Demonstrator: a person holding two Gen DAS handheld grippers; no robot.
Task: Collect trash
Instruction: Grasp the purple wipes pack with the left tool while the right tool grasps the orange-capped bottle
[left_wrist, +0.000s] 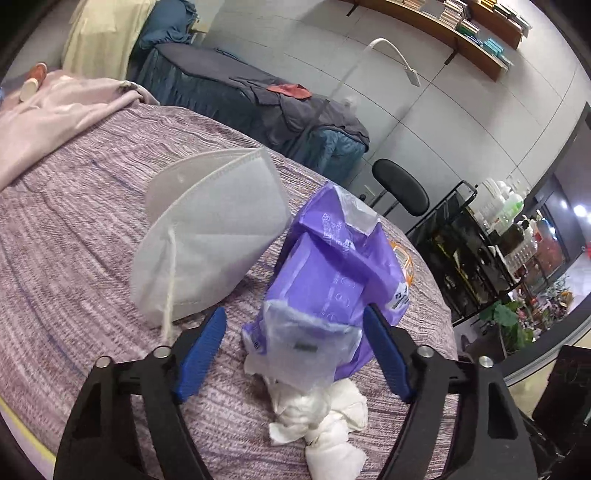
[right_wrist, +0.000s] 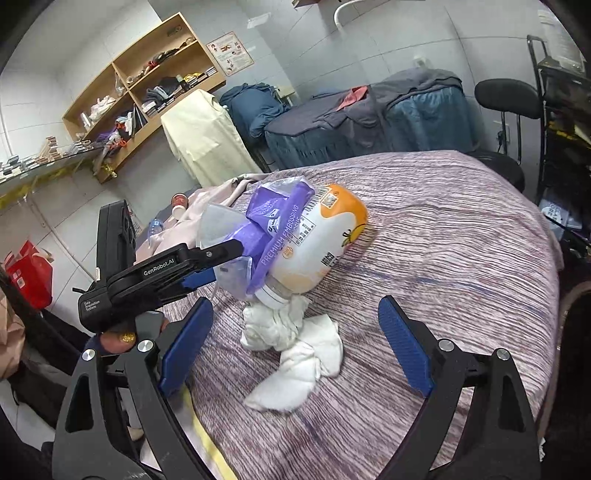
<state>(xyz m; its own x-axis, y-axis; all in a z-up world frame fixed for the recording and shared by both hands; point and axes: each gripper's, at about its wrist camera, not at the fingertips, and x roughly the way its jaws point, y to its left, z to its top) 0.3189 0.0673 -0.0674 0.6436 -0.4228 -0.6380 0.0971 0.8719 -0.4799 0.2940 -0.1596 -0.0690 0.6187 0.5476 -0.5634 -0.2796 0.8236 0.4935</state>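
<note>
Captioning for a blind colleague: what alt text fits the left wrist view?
The open left gripper straddles a purple plastic wrapper on a striped bedspread, not gripping it. A white face mask lies left, crumpled white tissue nearest.

Even indoor light, soft shadows, strong fisheye bending, dark corners.

Ahead of the tongs a striped bedspread (right_wrist: 461, 236) covers the bed, beyond it blue-draped beds (left_wrist: 229, 92), a black chair (left_wrist: 400, 186), grey tiled walls (left_wrist: 461, 110) and wooden shelves (right_wrist: 144, 92).
</note>
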